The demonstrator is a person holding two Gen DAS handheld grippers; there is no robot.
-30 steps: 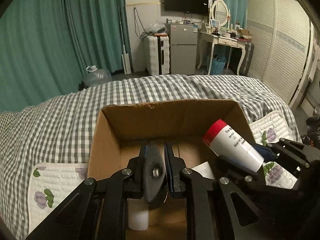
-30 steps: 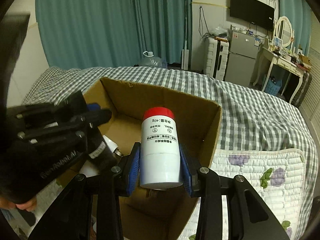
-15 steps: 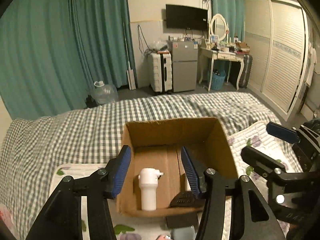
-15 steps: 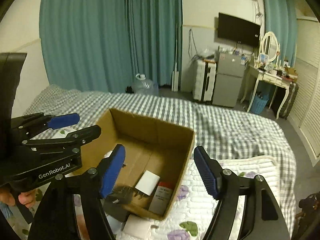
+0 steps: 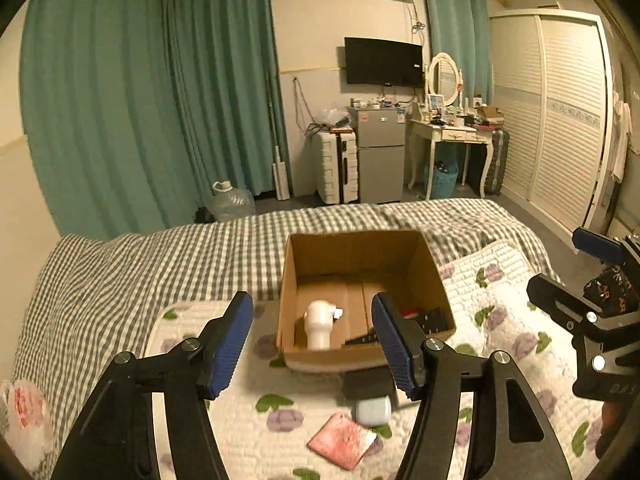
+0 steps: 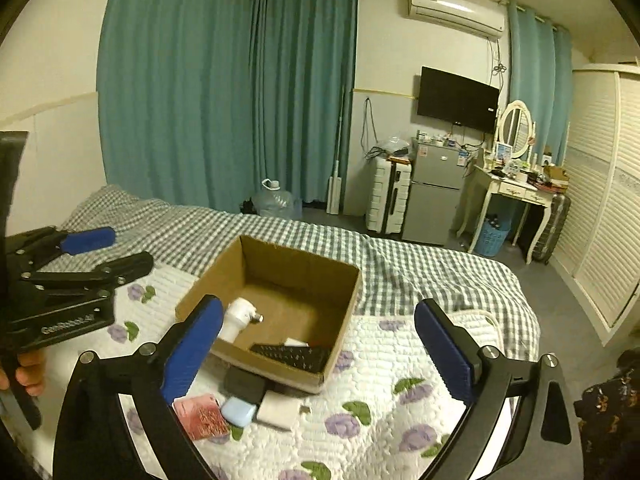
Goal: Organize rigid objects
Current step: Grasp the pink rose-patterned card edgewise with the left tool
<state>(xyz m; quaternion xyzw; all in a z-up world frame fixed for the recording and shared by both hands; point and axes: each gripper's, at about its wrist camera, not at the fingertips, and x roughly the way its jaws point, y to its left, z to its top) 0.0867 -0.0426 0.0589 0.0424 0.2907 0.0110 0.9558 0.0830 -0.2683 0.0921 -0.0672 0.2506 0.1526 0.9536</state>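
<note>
1. Two fresh arrivals lie in the cardboard box: the red-capped bottle and a black item beside the white bottle, both held a second ago.
2. Both the left gripper and right gripper are now spread, empty, pulled back.
3. Four small things remain on the quilt, including the pink card, likely next.

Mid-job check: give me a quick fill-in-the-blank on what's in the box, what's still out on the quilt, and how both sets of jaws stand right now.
1. The white bottle stands inside the ____ box.
2. Both the left gripper and the right gripper have their jaws ____.
3. The pink card, the light blue case and the black case lie ____ the box, on the quilt.

Missing words: cardboard; open; outside
</note>
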